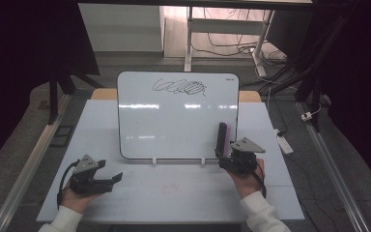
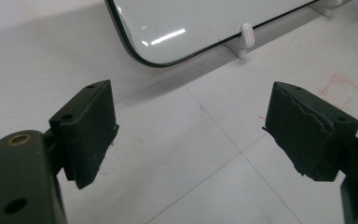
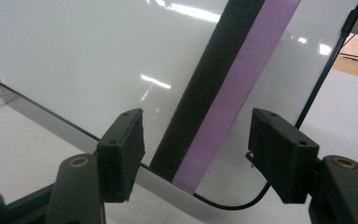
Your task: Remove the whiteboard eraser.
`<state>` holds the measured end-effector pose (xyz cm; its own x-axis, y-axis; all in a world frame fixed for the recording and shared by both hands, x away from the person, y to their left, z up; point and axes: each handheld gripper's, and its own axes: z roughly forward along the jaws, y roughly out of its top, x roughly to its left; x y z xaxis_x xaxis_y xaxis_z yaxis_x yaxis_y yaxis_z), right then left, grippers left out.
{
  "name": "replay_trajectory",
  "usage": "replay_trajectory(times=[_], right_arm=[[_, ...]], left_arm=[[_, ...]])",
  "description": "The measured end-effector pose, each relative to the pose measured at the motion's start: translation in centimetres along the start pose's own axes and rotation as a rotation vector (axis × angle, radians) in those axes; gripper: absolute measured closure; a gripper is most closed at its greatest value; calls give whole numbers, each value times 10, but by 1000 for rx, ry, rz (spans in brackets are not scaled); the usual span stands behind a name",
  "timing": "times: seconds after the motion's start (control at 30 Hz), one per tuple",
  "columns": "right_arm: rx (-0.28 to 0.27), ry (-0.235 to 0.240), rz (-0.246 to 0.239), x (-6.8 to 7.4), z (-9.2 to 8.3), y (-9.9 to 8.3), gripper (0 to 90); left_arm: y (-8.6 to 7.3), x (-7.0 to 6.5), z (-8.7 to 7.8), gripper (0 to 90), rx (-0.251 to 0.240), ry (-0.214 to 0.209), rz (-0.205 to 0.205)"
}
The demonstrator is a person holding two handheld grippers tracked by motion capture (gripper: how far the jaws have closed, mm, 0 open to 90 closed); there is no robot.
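A whiteboard [image 1: 174,116] stands upright on white feet [image 2: 245,35] on the pale table [image 1: 174,193], with a black scribble [image 1: 181,87] near its top. A long eraser [image 1: 224,137], black felt on one side and purple on the other, rests against the board's lower right part. In the right gripper view the eraser [image 3: 223,93] runs up between the jaws of my right gripper [image 3: 198,140], with a gap on each side, so the pads do not press on it. My left gripper [image 1: 110,171] rests low at the front left, open over bare table [image 2: 191,177] with nothing between its jaws.
The board's lower left corner [image 2: 144,58] lies just ahead of the left gripper. Faint red marks [image 2: 338,86] show on the table in front of the board. Desk legs and cables [image 1: 232,43] stand on the floor beyond the table.
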<state>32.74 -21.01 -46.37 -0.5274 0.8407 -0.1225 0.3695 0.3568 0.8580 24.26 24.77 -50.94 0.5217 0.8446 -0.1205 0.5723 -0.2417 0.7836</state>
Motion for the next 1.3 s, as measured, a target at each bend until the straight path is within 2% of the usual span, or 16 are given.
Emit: replay_trajectory(times=[0.13, 0.5, 0.53, 0.63, 0.83, 0.87, 0.9, 0.93, 1.0, 1.07, 1.2, 1.23, 1.27, 1.3], right_arm=[[5, -15, 8, 0, 2, 0, 388], [20, -60, 12, 4, 6, 1, 539], [16, -81, 10, 5, 4, 1, 598], [10, -98, 1, 4, 3, 2, 625], [-6, -94, -6, 1, -1, 1, 662], [-38, -93, -24, 1, -7, 3, 670], [-38, -93, -24, 1, -7, 3, 670], [-56, -77, -55, 3, -11, 6, 673], [-69, -57, -85, 6, -14, 8, 676], [-69, -32, -131, 11, -16, 8, 677], [-54, 34, -187, 19, -14, 5, 678], [-54, 34, -187, 19, -14, 5, 678], [-52, 79, -229, 24, -13, 2, 679], [-52, 79, -229, 24, -13, 2, 679]], left_arm=[[0, 0, 0, 173, 2, 2, 2], [-1, 0, 0, 173, 0, 6, 2], [-1, 0, 0, 173, -1, 7, 1], [-1, 0, 0, 173, -1, 6, 2], [-1, 0, -1, 172, -1, 7, 2], [-1, 0, -1, 173, -1, 7, 4], [-1, 0, -1, 173, -1, 6, 4], [-1, 0, -1, 173, -1, 4, 4], [0, -1, -1, 172, -4, 3, 6], [0, -1, -2, 173, -5, 1, 6], [2, -3, -2, 177, -6, -13, 9], [2, -4, -2, 177, -6, -17, 12], [3, -5, -2, 178, -6, -22, 13], [3, -5, -2, 179, -6, -22, 13]])
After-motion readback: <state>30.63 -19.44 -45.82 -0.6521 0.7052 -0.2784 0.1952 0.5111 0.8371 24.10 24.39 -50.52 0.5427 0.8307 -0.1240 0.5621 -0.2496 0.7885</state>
